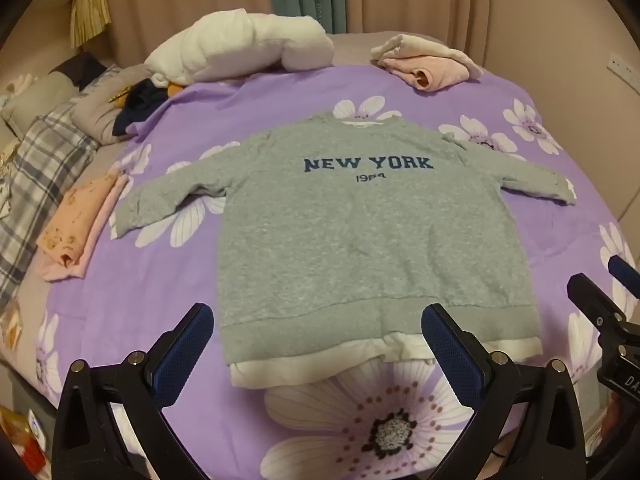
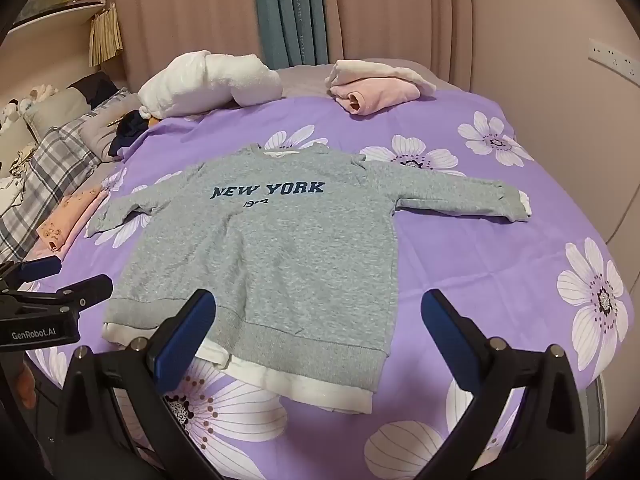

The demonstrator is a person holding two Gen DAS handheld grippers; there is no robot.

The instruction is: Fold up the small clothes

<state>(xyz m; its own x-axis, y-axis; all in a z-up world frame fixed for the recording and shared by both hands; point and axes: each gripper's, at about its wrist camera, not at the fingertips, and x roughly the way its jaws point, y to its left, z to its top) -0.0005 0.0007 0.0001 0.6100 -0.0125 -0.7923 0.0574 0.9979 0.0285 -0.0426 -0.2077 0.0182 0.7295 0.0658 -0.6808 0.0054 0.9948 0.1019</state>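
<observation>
- Grey sweatshirt (image 1: 372, 232) lies flat, front up, in the middle of the purple floral bedspread (image 1: 540, 236), both sleeves spread out, white hem toward the near edge
- "NEW YORK" reads across the chest in both views
- Left gripper (image 1: 316, 356) hovers over the near hem, fingers spread wide and released, nothing between them
- Right gripper (image 2: 316, 344) hangs over the hem's right corner, likewise wide apart and gripping nothing
- Left wrist view catches the right gripper's black frame at its right edge; the right wrist view catches the left one at its left edge, lettered "GenRobot.AI"
- Right wrist view shows the right sleeve's white cuff (image 2: 525, 204) clearly; in the left view it sits small near the edge
- Folded peach garment (image 1: 80, 224) lies at the left of the bed, fuller in the left view, half cut off in the right
- Far side: white bundle (image 1: 240, 46) and a folded pink garment (image 1: 428, 62), well apart from the sweatshirt
- Plaid bedding (image 1: 44, 168) at far left, curtains (image 2: 292, 12) behind
</observation>
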